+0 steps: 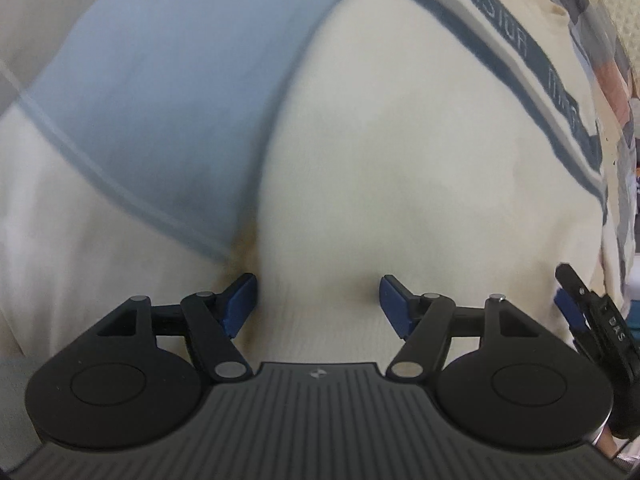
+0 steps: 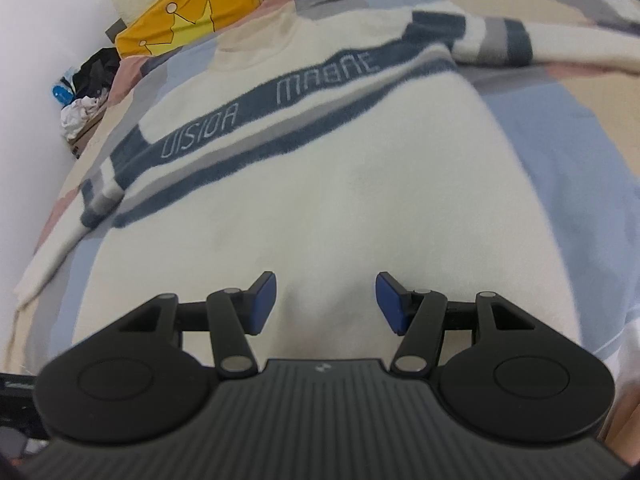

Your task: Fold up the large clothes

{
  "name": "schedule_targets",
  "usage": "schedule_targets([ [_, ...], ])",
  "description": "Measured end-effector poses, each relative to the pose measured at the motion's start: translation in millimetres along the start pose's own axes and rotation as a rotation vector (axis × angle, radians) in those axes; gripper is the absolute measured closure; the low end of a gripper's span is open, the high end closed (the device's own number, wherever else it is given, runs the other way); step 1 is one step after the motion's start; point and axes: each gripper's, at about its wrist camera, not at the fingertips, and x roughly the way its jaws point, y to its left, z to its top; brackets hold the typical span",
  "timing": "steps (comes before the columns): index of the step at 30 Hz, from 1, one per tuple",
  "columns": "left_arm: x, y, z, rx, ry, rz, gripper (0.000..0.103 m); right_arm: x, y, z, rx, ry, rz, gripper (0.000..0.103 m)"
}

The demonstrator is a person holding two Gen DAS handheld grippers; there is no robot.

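A cream knitted sweater (image 2: 320, 184) with dark blue chest stripes and pale lettering lies spread flat on a bed, its sleeves out to both sides. My left gripper (image 1: 318, 302) points steeply down at the sweater (image 1: 400, 140) near its side edge. Its blue pads stand apart and their tips rest on the knit, dimpling it without pinching it. My right gripper (image 2: 326, 302) hovers low over the bottom part of the sweater, open, with only flat fabric between its pads. One of its fingers (image 1: 580, 300) shows at the right edge of the left wrist view.
The bed has a patchwork cover (image 2: 560, 148) of light blue, beige and pink, seen as a blue patch (image 1: 160, 80) beside the sweater. A yellow pillow (image 2: 188, 12) lies at the head end. Dark and white clutter (image 2: 84, 92) sits past the bed's left edge.
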Motion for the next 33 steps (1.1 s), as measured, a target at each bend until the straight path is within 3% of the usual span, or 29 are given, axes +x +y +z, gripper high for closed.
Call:
schedule_targets([
  [3,-5.0,2.1,-5.2,0.03,-0.011,0.025,0.065,1.9,3.6,1.5,-0.025,-0.009,-0.007,0.044],
  [4,-8.5,3.8,-5.8,0.028,-0.009,0.011,0.087,2.0,3.9,1.5,-0.029,-0.007,-0.006,0.044],
  [5,-12.1,3.2,-6.1,0.036,-0.006,-0.008,0.091,1.9,4.3,1.3,-0.03,-0.006,-0.003,0.044],
  [10,-43.8,-2.4,-14.6,0.109,-0.066,-0.037,0.094,-7.5,4.3,0.5,-0.022,-0.047,0.007,0.044],
  [15,-61.4,6.0,-16.0,0.109,-0.088,-0.018,0.095,-17.8,13.8,-0.6,-0.068,-0.106,0.038,0.044],
  [21,-41.3,8.1,-12.6,0.151,-0.06,0.05,0.094,7.8,22.6,-8.9,-0.159,0.013,-0.064,0.046],
  [25,-44.6,-4.2,-18.4,0.201,-0.087,0.093,0.089,14.1,26.7,-15.6,-0.211,0.036,-0.101,0.045],
  [27,-48.0,-8.2,-20.4,0.224,-0.093,0.101,0.08,13.0,26.3,-16.0,-0.205,0.032,-0.096,0.044],
  [29,-44.7,-21.1,-22.5,0.256,-0.084,0.098,0.052,10.1,24.8,-15.4,-0.192,0.024,-0.09,0.046],
  [33,-57.2,-17.7,-27.6,0.261,-0.094,0.082,0.045,2.9,22.5,-13.0,-0.171,-0.008,-0.093,0.046],
])
